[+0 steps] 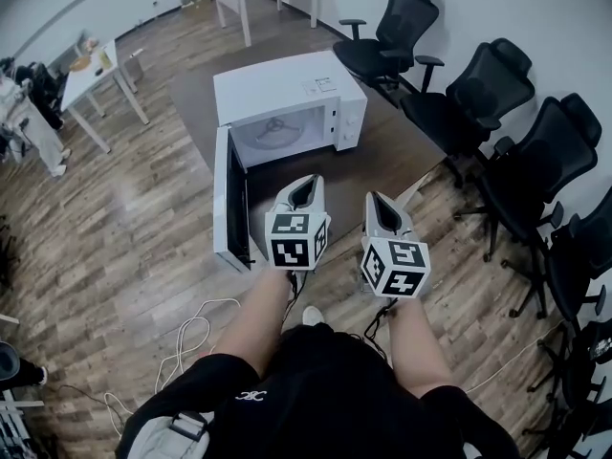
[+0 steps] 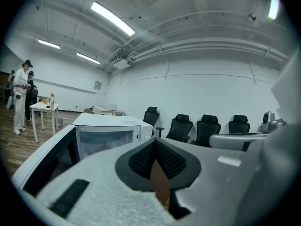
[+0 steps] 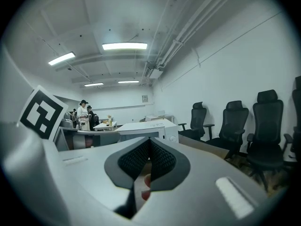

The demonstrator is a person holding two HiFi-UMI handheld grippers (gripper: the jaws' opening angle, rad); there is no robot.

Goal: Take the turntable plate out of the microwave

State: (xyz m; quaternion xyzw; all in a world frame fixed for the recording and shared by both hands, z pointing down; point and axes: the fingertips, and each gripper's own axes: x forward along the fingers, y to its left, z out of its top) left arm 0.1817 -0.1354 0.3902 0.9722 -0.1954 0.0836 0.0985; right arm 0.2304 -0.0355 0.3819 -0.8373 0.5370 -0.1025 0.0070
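The left gripper and right gripper, jaws pressed together and empty, hover before the open white box-shaped microwave; the clear glass turntable plate sits inside.

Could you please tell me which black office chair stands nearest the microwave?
The chair at the row's far end, beside the microwave; the others stand farther off.

The black-clothed person's left hand-held gripper and right hand-held gripper are grey.
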